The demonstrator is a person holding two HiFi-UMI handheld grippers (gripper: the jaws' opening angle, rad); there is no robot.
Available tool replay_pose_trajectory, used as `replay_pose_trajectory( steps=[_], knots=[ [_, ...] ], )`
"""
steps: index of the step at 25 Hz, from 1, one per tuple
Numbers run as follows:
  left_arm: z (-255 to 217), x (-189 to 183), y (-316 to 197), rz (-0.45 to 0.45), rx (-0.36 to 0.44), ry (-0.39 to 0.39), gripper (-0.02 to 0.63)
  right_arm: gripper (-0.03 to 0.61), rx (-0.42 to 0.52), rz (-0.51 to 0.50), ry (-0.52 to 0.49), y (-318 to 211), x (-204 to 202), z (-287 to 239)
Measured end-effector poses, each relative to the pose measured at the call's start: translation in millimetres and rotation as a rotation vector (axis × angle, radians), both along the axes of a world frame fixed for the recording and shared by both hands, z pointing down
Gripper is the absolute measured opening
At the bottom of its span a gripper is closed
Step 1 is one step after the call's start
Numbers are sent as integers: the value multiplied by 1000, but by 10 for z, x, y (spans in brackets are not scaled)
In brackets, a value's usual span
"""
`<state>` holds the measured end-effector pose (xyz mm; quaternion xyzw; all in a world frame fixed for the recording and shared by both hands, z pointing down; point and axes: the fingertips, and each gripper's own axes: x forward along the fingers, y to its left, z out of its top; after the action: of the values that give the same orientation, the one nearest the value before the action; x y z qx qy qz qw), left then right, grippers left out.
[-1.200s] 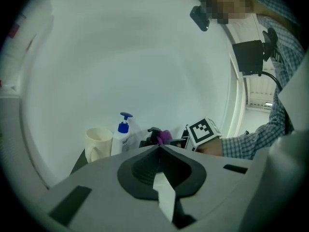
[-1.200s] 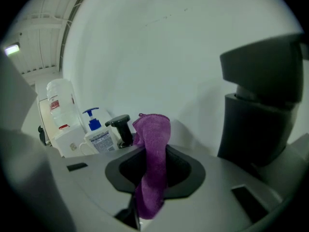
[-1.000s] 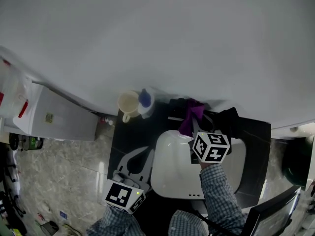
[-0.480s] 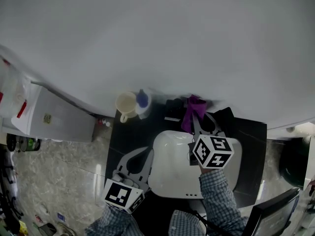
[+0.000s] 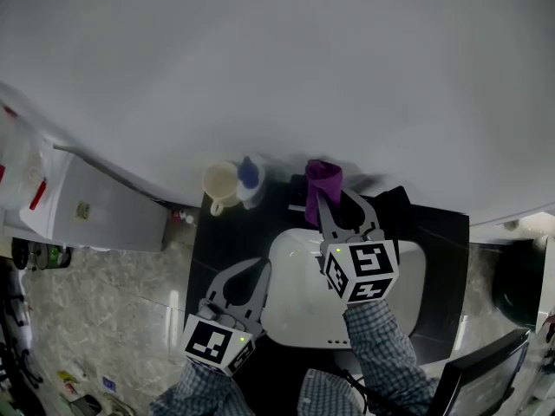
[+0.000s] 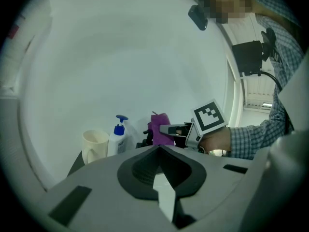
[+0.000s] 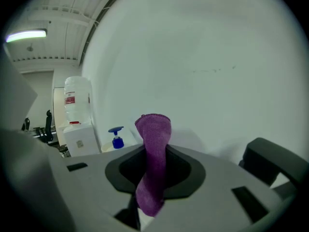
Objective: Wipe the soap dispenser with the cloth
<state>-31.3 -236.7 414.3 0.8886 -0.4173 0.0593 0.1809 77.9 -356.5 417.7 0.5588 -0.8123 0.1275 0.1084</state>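
Note:
The soap dispenser (image 5: 250,181), a white bottle with a blue pump, stands by the wall at the back of the black counter; it also shows in the left gripper view (image 6: 117,136) and small in the right gripper view (image 7: 116,137). My right gripper (image 5: 323,199) is shut on a purple cloth (image 5: 322,178), held above the back of the sink, right of the dispenser and apart from it. The cloth (image 7: 152,158) stands up between the jaws. My left gripper (image 5: 237,277) hovers left of the sink, jaws together, holding nothing.
A cream mug (image 5: 223,185) stands just left of the dispenser. A white sink basin (image 5: 295,310) fills the counter's middle. A dark object (image 5: 404,208) lies at the back right. A white cabinet (image 5: 104,202) sits to the left, with a water dispenser (image 7: 77,117).
My right gripper has moved left and toward the wall with the purple cloth, closer to the soap dispenser. The left gripper has stayed in place.

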Motion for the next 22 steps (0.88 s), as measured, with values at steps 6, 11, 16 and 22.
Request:
replay_pose_trajectory(
  steps=[6, 11, 16, 22],
  knots=[
    [39, -48, -6, -13, -7, 1, 11, 87, -33, -79, 68, 124, -253, 278],
    [65, -78, 5, -24, -12, 1, 11, 87, -62, -119, 110, 203, -347, 512],
    [79, -122, 7, -36, -15, -1, 11, 87, -127, -161, 123, 298, -460, 786],
    [77, -194, -19, -58, -10, -6, 11, 87, -187, -269, 151, 471, -724, 1025]
  ],
)
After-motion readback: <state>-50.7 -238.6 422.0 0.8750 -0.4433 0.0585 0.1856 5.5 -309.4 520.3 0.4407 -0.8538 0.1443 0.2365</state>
